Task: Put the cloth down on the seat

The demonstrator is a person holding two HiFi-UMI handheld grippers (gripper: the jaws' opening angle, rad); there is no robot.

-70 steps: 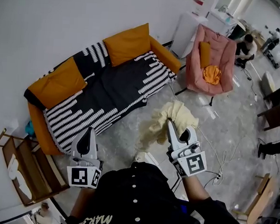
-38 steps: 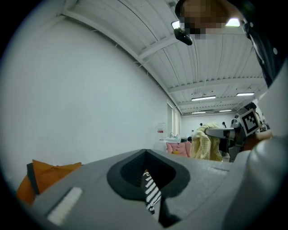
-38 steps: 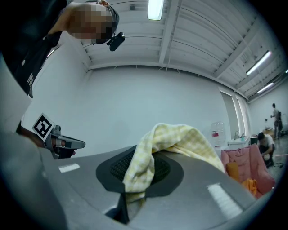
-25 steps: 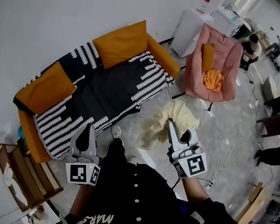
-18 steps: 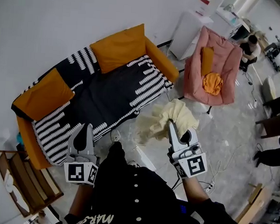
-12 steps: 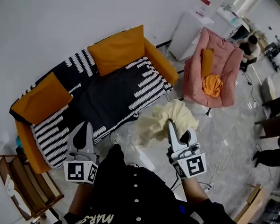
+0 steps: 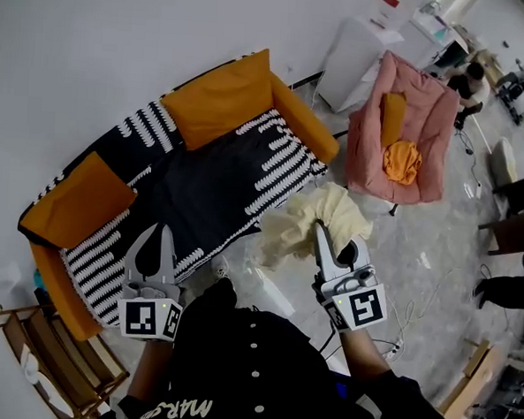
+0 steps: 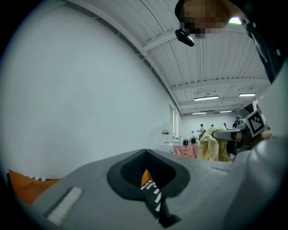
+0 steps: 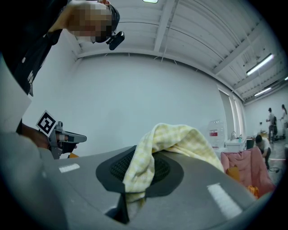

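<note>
Carry step judged: yellow checked cloth [image 7: 340, 214] pinched in right tongs [image 7: 318, 232]; left tongs [image 7: 160, 233] pressed together, empty. Next: cloth to be brought to sofa seat [image 7: 201, 187] at 10 o'clock, then released.

Yellow check beside orange and stripes
The pale yellow checked cloth [image 7: 333, 213]; an orange fabric sofa [image 7: 305, 120] with plain orange cushions [image 7: 220, 95], draped in a black throw with white stripes [image 7: 202, 178]; a pink padded armchair [image 7: 424, 99] holding an orange rag [image 7: 404, 160].
</note>
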